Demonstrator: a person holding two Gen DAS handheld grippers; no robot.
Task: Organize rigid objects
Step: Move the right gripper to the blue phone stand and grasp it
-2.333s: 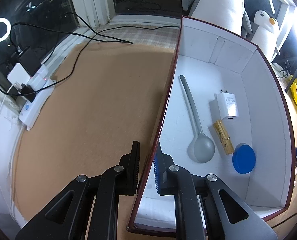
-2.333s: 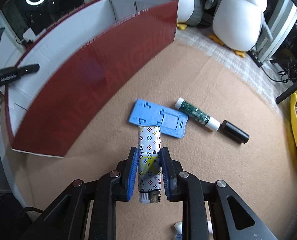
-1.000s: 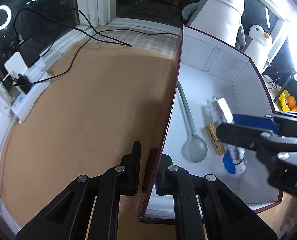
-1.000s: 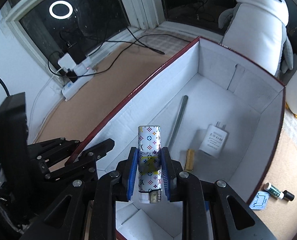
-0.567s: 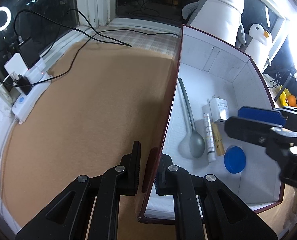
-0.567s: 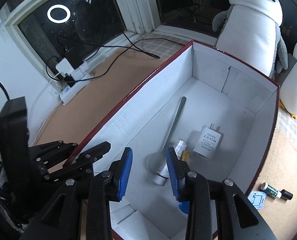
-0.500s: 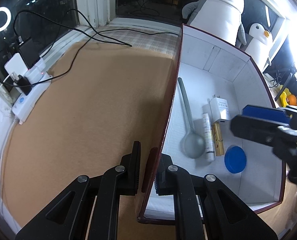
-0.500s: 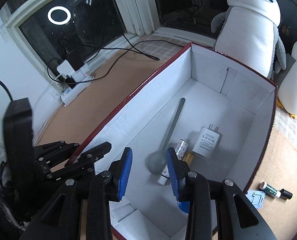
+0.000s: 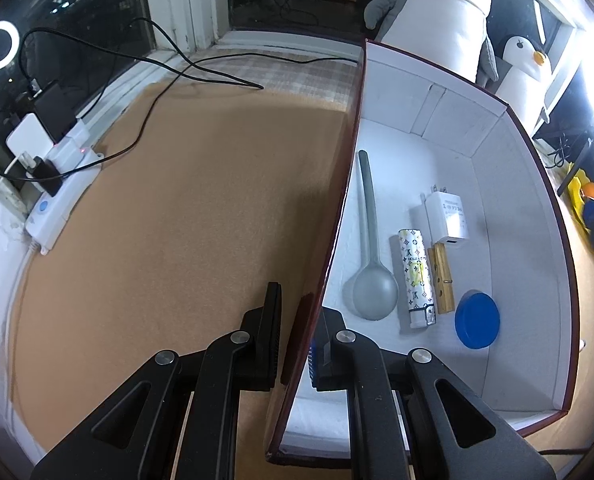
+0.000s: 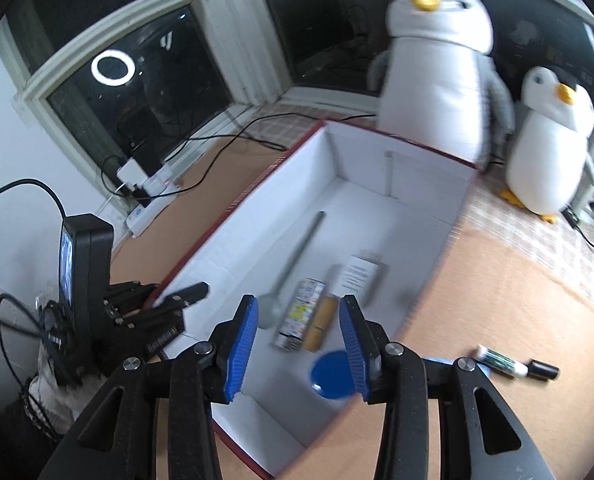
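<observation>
A patterned lighter (image 9: pixel 415 276) (image 10: pixel 301 316) lies flat inside the white-lined red box (image 9: pixel 529 208), between a grey spoon (image 9: pixel 371 248) and a wooden clothespin (image 9: pixel 443 280). A white charger (image 9: pixel 449 220) and a blue lid (image 9: pixel 477 324) lie there too. My left gripper (image 9: pixel 297 320) is shut on the box's left wall (image 9: pixel 337 208). My right gripper (image 10: pixel 298 308) hovers above the box's near end, its jaws opening with nothing between them. On the mat outside lie a green-white tube (image 10: pixel 501 360) and a black cap (image 10: pixel 541 368).
Two plush penguins (image 10: pixel 437 72) stand behind the box. A power strip (image 9: pixel 57 196) with plugs and cables sits at the left by the window. A yellow bowl with oranges (image 9: pixel 581 192) is at the far right. A brown mat (image 9: pixel 177 220) spreads left of the box.
The right gripper let go of the lighter, which now rests in the box beside the spoon. That gripper opened wider and drew back up and to the right. The left gripper kept still.
</observation>
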